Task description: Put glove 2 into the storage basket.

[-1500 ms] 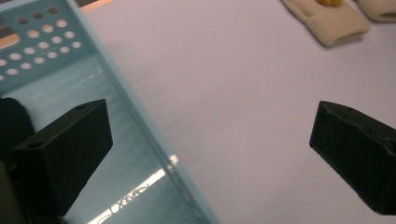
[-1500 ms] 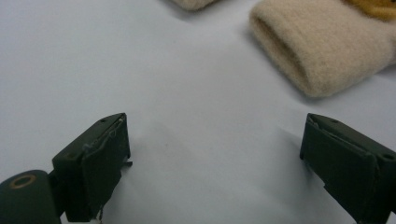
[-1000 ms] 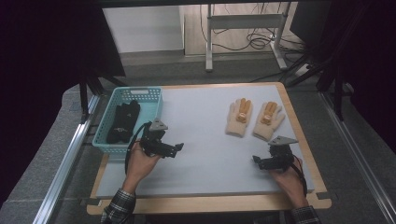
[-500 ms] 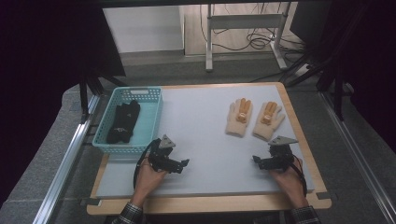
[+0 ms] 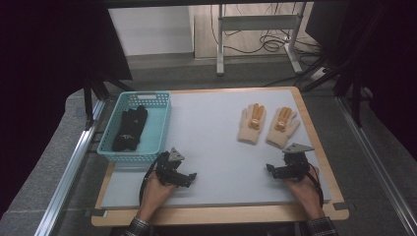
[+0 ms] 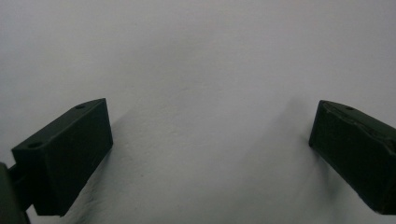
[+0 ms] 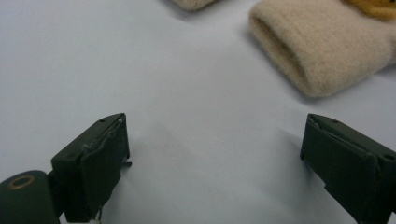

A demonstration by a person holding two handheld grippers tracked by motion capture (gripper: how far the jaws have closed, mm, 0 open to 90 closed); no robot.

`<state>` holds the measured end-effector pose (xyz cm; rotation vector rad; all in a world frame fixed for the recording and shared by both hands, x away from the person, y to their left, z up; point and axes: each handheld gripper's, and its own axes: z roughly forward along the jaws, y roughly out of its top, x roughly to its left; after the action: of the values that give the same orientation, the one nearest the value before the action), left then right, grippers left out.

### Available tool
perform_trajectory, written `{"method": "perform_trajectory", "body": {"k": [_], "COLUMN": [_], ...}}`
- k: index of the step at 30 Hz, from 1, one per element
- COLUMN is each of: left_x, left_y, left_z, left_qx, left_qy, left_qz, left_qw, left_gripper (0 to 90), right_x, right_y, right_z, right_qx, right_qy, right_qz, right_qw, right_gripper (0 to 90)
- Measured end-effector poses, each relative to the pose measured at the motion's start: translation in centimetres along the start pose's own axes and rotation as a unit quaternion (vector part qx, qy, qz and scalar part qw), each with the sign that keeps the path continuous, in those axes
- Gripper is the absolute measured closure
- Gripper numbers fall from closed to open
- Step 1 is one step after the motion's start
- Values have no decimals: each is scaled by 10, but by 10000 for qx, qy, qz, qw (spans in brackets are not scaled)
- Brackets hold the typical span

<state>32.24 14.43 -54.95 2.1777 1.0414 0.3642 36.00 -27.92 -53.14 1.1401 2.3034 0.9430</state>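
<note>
Both forearms come in from the near edge of the table, palms down, each hand wrapped round the body of its tool. The left hand (image 5: 156, 189) lies low on the pale grey mat (image 5: 216, 132) near its front left corner, wrist angled inward so that the black two-jaw left gripper (image 5: 189, 178) points toward the middle of the table; in the left gripper view its jaws stand wide apart with bare mat between them, holding nothing and touching nothing but the surface below. The right hand (image 5: 302, 189) rests near the front right of the mat, and the black two-jaw right gripper (image 5: 270, 168), topped by a grey three-cornered plate, points leftward. In the right gripper view its jaws are likewise spread wide and hold nothing, bare mat between them, with the open cuff of the nearer knitted cream glove with an orange patch (image 7: 317, 51) lying just beyond the jaws, near but apart from them. In the high view this right-hand cream glove (image 5: 282, 126) lies flat just ahead of the right gripper, its twin, the left-hand cream glove (image 5: 252, 123), beside it, the two close together. At the left edge of the table stands a turquoise plastic lattice basket (image 5: 162, 129) with a pair of black gloves (image 5: 130, 129) lying inside it, behind the left gripper.
</note>
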Motion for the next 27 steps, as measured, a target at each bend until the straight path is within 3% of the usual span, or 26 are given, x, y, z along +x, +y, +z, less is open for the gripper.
{"method": "perform_trajectory", "body": {"k": [7, 11, 18, 27], "left_x": [0, 0, 0, 0], "left_y": [0, 0, -1, -1], "left_z": [0, 0, 0, 0], "left_qx": [-5, -8, -9, -13], "left_qy": [7, 7, 10, 13], "left_qz": [-7, -7, -10, -13], "left_qw": [10000, 10000, 10000, 10000], "left_gripper": [0, 0, 0, 0], "right_x": [0, 2, 1, -10], "right_y": [0, 0, 10, 52], "right_z": [-1, -2, -9, -3], "right_qx": [-6, -53, -146, -366], "right_qy": [24, 24, 221, 303], "right_qz": [23, 84, 164, 174], "right_qw": [10000, 9999, 9995, 9987], "right_gripper": [94, 157, 330, 616]}}
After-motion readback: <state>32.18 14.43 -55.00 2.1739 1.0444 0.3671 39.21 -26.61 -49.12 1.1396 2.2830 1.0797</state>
